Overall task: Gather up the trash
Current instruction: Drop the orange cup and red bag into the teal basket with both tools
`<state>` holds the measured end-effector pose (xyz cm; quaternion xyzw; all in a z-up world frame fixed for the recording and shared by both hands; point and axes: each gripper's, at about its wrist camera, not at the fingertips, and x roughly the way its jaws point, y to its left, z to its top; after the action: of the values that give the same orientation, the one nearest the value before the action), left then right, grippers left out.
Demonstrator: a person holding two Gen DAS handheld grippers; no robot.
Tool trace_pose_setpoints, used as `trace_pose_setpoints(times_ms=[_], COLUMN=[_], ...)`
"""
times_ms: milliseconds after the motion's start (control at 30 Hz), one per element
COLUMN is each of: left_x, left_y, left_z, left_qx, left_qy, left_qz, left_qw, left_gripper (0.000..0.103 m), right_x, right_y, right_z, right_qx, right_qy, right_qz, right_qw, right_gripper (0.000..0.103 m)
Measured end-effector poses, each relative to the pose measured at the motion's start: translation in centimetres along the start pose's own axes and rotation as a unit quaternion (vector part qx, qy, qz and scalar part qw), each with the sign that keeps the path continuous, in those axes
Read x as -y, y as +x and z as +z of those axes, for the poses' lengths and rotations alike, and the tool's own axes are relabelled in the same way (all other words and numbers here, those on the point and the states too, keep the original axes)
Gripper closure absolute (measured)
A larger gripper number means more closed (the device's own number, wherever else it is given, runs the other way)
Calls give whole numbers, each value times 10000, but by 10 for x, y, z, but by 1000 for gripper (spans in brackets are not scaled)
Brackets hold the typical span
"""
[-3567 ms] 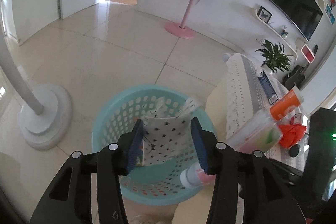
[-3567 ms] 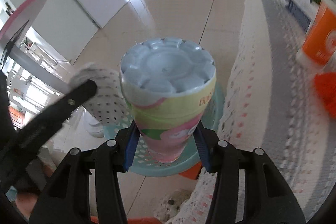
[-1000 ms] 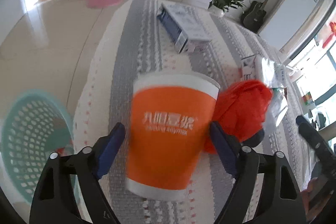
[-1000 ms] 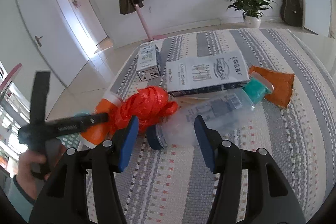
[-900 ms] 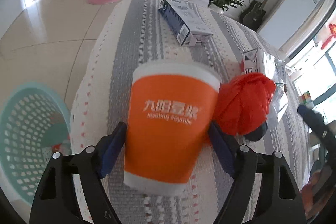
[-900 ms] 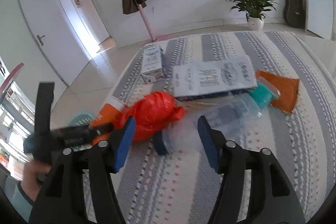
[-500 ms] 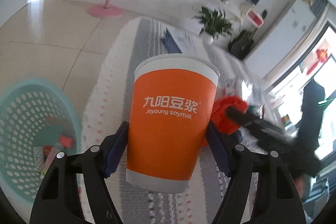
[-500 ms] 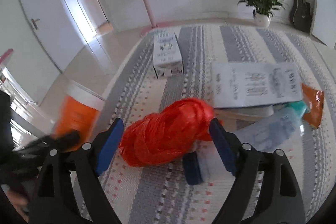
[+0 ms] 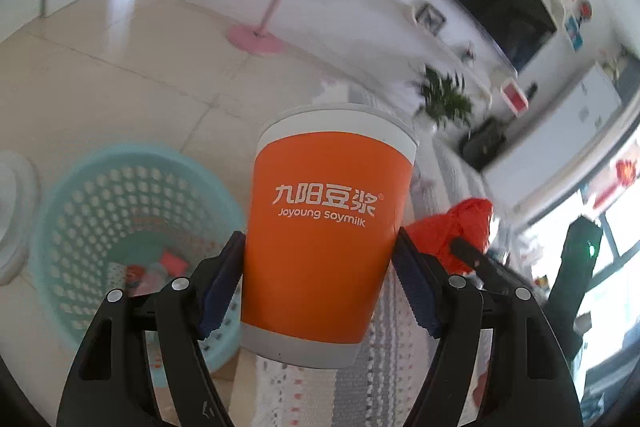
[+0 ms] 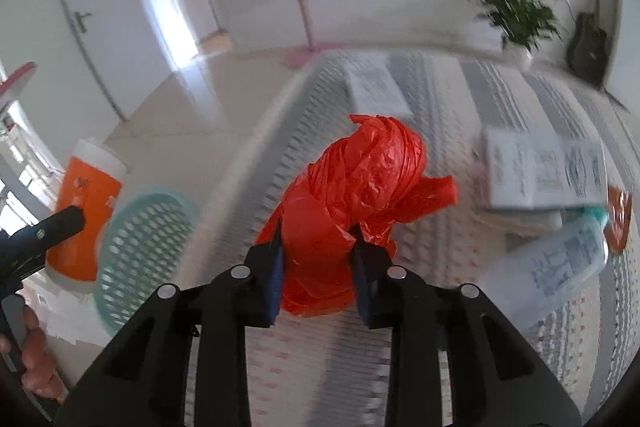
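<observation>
Pale floor tiles (image 9: 120,67) surround a table under a grey-and-white striped cloth (image 10: 320,367). Off its left edge stands a teal basket (image 9: 80,187) with scraps inside, seen only from the left wrist. The left gripper (image 9: 320,291) clamps an orange cup (image 9: 324,227). The right gripper (image 10: 318,267) is closing on a crumpled red bag (image 10: 360,179); only its view shows the boxes (image 10: 544,171) and plastic bottle (image 10: 560,263) near the right edge.

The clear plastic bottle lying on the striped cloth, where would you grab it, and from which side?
Around its middle, coming from above with the fingers across its width. The clear plastic bottle lies on its side, so the long round body offers two opposite faces; the teal cap end is narrower.
</observation>
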<state>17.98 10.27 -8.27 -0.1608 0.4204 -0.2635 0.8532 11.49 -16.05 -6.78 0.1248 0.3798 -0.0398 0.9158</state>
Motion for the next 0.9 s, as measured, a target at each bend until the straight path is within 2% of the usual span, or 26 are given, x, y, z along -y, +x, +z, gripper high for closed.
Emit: trace_pose_setpoints(times_ms=[100, 233, 333, 500, 767, 833, 867, 900], left_x=[-6, -27, -50, -84, -102, -105, -104, -106], left_y=[-34, -61, -66, -57, -58, -60, -60, -61], left_z=[13, 20, 19, 12, 17, 18, 19, 19], left_qx=[452, 794, 745, 451, 405, 419, 423, 440], left_qy=[-92, -320, -557, -828, -1054, -1094, -1100, -1098], left_qz=[-22, 15, 91, 353, 537, 502, 485, 482], left_qw=[9989, 9963, 9956, 9949, 9922, 9918, 9918, 9918], left_gripper=[32, 32, 32, 31, 25, 25, 24, 24], right_x=[-35, -85, -117, -163, -188, -190, -190, -189], right_y=[-14, -25, -24, 5, 43, 47, 48, 46], right_z=[7, 10, 9, -3, -22, -24, -24, -25], right_qx=[207, 310, 251, -222, -754, -815, -804, -732], right_qy=[-133, -494, -748, -979, -1005, -969, -930, -877], right_qz=[340, 680, 849, 963, 951, 936, 912, 943], right_qw=[9991, 9960, 9933, 9903, 9875, 9875, 9882, 9890], right_gripper=[77, 77, 77, 77, 73, 52, 34, 33])
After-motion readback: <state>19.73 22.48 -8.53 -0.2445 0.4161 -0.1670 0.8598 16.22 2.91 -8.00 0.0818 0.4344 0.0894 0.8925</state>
